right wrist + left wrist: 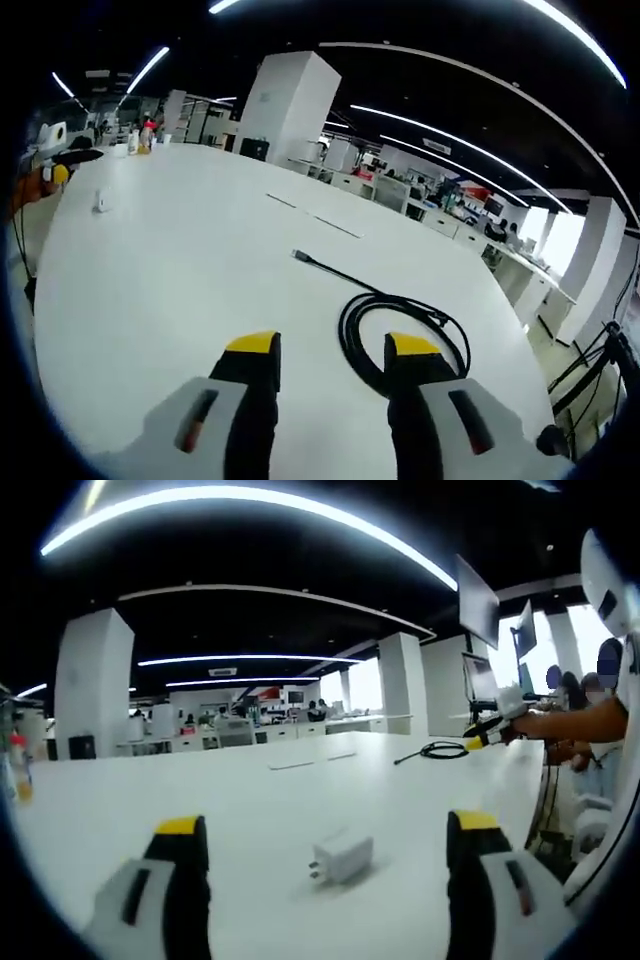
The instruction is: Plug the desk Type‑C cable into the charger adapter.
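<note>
White desk (250,810) | charger adapter (342,858) prongs visible | cable (400,325) partly behind right claw (335,350)

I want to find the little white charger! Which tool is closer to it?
Left. The left tool has the charger lying between its open jaws; the right tool is far across the table by the coiled cable.

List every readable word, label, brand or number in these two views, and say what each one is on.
None can be read.
White charger adapter: no print can be made out on its faces.
Black cable: no marking visible.
Bottles at the table's far end: labels too small and blurred.
Red sign in the background: blurred, unreadable.
</note>
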{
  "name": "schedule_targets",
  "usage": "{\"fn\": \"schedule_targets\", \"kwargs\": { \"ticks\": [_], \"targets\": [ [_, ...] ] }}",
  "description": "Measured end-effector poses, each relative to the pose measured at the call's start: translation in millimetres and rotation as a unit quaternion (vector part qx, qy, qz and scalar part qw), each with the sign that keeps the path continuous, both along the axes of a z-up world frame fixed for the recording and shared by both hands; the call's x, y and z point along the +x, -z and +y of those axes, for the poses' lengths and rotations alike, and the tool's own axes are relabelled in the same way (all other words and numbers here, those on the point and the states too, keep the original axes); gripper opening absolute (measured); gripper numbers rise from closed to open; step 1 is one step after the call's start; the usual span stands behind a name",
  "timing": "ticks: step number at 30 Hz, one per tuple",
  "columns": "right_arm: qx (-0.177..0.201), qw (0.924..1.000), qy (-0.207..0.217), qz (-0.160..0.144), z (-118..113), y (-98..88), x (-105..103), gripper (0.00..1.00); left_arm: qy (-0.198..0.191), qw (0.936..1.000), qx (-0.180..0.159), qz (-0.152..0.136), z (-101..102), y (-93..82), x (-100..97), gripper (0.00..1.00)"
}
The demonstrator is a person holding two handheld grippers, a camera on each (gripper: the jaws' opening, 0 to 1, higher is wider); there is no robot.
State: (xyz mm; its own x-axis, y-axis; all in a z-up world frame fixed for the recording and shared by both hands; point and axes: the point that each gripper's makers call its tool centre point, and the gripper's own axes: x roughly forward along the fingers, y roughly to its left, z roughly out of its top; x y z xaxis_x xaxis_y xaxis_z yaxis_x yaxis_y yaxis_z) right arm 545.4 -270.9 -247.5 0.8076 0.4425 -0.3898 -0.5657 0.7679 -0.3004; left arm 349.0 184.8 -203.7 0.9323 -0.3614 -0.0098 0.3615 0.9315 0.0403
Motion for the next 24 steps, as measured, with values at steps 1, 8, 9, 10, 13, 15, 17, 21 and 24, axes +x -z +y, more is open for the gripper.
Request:
{"fn": "schedule_targets", "kwargs": {
  "ticks": [1, 8, 9, 10, 13, 15, 17, 21, 24],
  "targets": [
    [-0.001, 0.9999, -0.002, 0.011, -0.7, 2.7, 2.0, 0.40, 0.001, 1.0000, 0.000, 0.001, -0.8, -0.3, 0.0, 1.00],
    [-0.024, 0.9994, -0.008, 0.023, -2.4, 10.3, 17.3, 0.34, 0.003, 1.0000, 0.003, 0.004, -2.4, -0.6, -0.5, 1.00],
    [-0.026, 0.9993, -0.010, 0.026, -2.4, 10.8, 16.3, 0.33, 0.003, 1.0000, 0.004, 0.005, -2.3, 0.0, -0.6, 1.00],
    [-0.027, 0.9992, -0.010, 0.030, -2.7, 12.2, 17.2, 0.33, 0.002, 1.0000, 0.005, 0.007, -2.1, 0.6, -0.6, 1.00],
    [-0.032, 0.9986, -0.009, 0.040, -4.0, 18.0, 22.0, 0.32, 0.004, 1.0000, 0.006, 0.007, -2.6, 0.6, -1.1, 1.00],
    [-0.042, 0.9981, -0.013, 0.043, -3.9, 20.9, 24.2, 0.29, 0.003, 0.9999, 0.009, 0.007, -2.3, 0.7, -1.4, 1.00],
    [-0.051, 0.9972, -0.016, 0.053, -4.6, 25.7, 26.3, 0.27, 0.002, 0.9999, 0.009, 0.007, -2.1, 0.2, -1.6, 1.00],
    [-0.067, 0.9951, -0.021, 0.069, -9.1, 30.6, 32.6, 0.25, 0.001, 0.9999, 0.010, 0.007, -1.4, -0.5, -2.0, 1.00],
    [-0.075, 0.9933, -0.029, 0.083, -7.9, 33.6, 33.7, 0.23, 0.001, 0.9999, 0.009, 0.007, -0.7, -0.9, -1.9, 1.00]
  ]
}}
